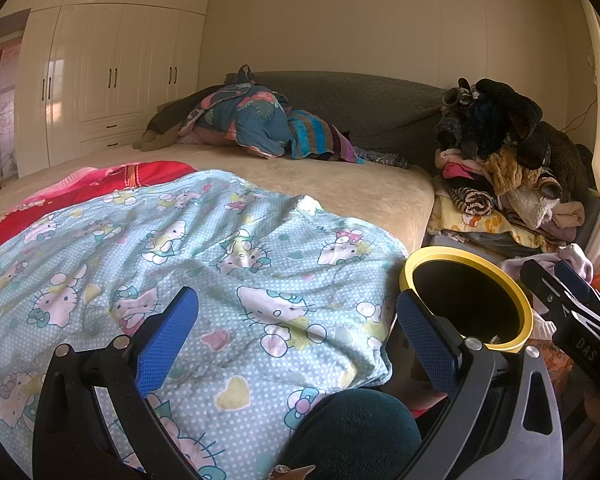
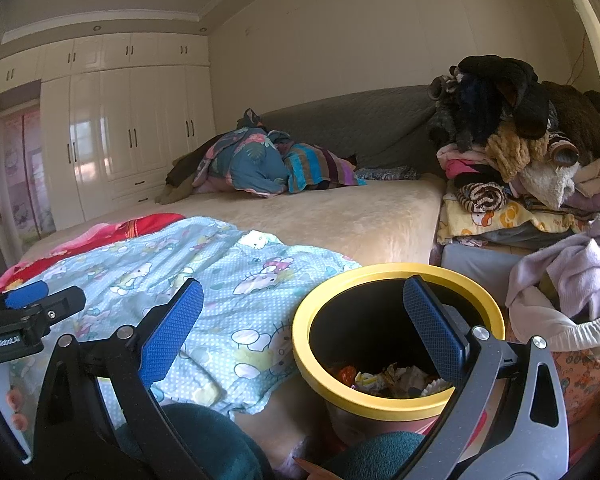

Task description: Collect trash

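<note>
A round bin with a yellow rim (image 2: 396, 276) stands beside the bed's near right corner; crumpled wrappers and paper (image 2: 384, 380) lie in its bottom. It also shows in the left wrist view (image 1: 466, 258). My right gripper (image 2: 300, 320) is open and empty, its right finger over the bin's mouth. My left gripper (image 1: 296, 334) is open and empty above the Hello Kitty quilt (image 1: 172, 264), left of the bin. Each gripper shows at the other view's edge.
A bed with a beige cover (image 2: 332, 216) holds a red blanket (image 2: 112, 232) and bundled bedding (image 2: 260, 164) near the grey headboard. A tall pile of clothes (image 2: 512, 152) sits to the right, with a full laundry basket (image 2: 572, 320). White wardrobes (image 2: 120, 128) stand behind.
</note>
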